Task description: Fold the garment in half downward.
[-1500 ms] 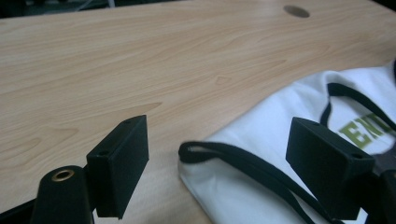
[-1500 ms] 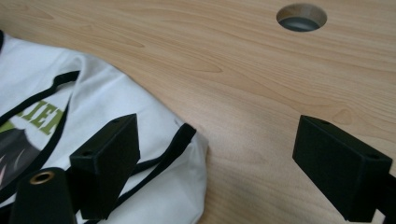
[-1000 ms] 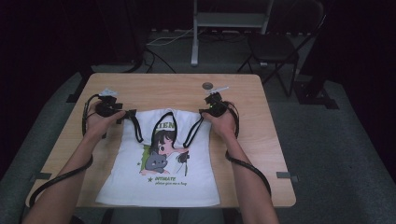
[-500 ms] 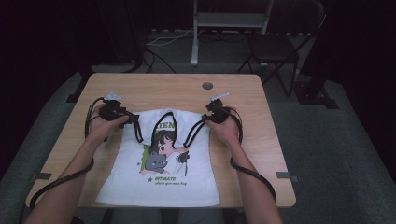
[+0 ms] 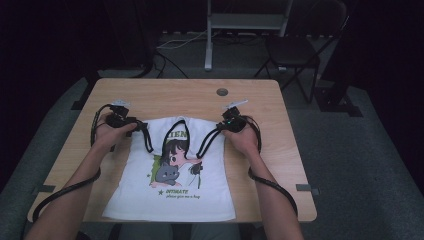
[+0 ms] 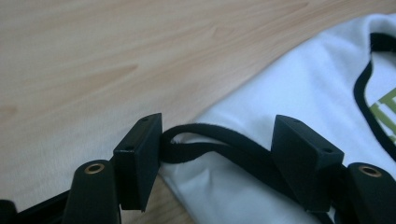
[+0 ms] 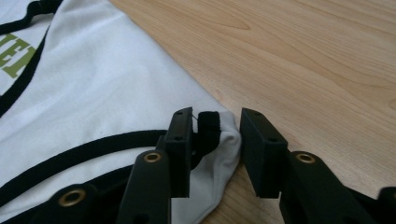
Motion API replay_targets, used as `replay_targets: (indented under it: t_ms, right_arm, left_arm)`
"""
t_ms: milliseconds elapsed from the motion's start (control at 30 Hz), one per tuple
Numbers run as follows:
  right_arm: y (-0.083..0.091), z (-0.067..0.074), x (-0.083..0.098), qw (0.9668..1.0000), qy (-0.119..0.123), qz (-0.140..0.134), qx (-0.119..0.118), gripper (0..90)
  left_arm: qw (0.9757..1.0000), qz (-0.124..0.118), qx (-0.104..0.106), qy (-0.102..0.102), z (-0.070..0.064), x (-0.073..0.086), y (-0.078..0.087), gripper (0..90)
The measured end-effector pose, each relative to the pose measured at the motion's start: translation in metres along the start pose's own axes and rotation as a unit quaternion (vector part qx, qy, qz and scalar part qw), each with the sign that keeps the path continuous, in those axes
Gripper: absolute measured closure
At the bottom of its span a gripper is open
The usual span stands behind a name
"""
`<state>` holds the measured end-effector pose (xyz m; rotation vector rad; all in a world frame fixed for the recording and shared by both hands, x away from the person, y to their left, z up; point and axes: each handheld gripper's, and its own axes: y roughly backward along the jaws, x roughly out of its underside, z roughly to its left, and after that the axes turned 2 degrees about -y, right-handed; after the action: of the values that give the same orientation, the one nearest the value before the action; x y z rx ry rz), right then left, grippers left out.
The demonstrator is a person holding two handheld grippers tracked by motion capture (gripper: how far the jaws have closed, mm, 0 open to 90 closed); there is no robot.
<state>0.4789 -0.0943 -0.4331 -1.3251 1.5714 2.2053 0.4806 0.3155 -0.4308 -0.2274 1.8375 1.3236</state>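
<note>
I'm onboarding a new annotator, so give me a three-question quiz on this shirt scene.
1. True or false: the white T-shirt lies print-side up on the wooden table.
2. What colour is the trim between the left hand-held gripper jaws? A green, B black, C red.
3. Which shirt part sits between the right hand-held gripper jaws?

Key: 1 true. 2 B. 3 a shoulder corner.
</note>
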Motion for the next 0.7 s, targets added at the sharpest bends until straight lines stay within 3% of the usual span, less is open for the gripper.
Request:
replay_targets:
  t_ms: [100, 267, 367, 433, 467, 567, 700]
  right_arm:
    - [0.000, -0.002, 0.001, 1.0000, -0.007, -0.003, -0.006, 65.3]
    - [0.000, -0.001, 0.000, 1.0000, -0.004, 0.001, -0.004, 64.5]
    - [0.000, 0.000, 0.000, 1.0000, 0.002, 0.000, -0.008, 71.9]
    - [0.000, 0.001, 0.001, 0.9998, 0.006, 0.000, -0.018, 78.8]
    - [0.000, 0.001, 0.001, 0.9996, 0.006, 0.002, -0.026, 80.0]
    - [0.001, -0.001, -0.001, 0.9989, 0.012, 0.010, -0.045, 80.7]
    - [0.000, -0.010, -0.004, 0.9974, -0.014, 0.013, -0.070, 80.7]
  left_arm:
    - [0.9998, -0.011, 0.006, 0.015, 0.003, 0.001, 0.000, 36.0]
    - [0.9999, -0.005, 0.000, 0.015, 0.004, -0.001, -0.001, 36.1]
    - [1.0000, 0.002, -0.007, -0.001, 0.000, -0.002, -0.001, 50.9]
    - [1.0000, 0.004, 0.006, 0.000, -0.001, -0.003, -0.001, 67.4]
    - [0.9996, 0.005, 0.023, 0.014, 0.000, -0.003, -0.002, 72.1]
    - [0.9993, 0.009, 0.032, 0.019, 0.001, -0.005, -0.001, 79.9]
    - [0.9981, 0.006, 0.050, 0.035, 0.004, -0.008, 0.001, 81.2]
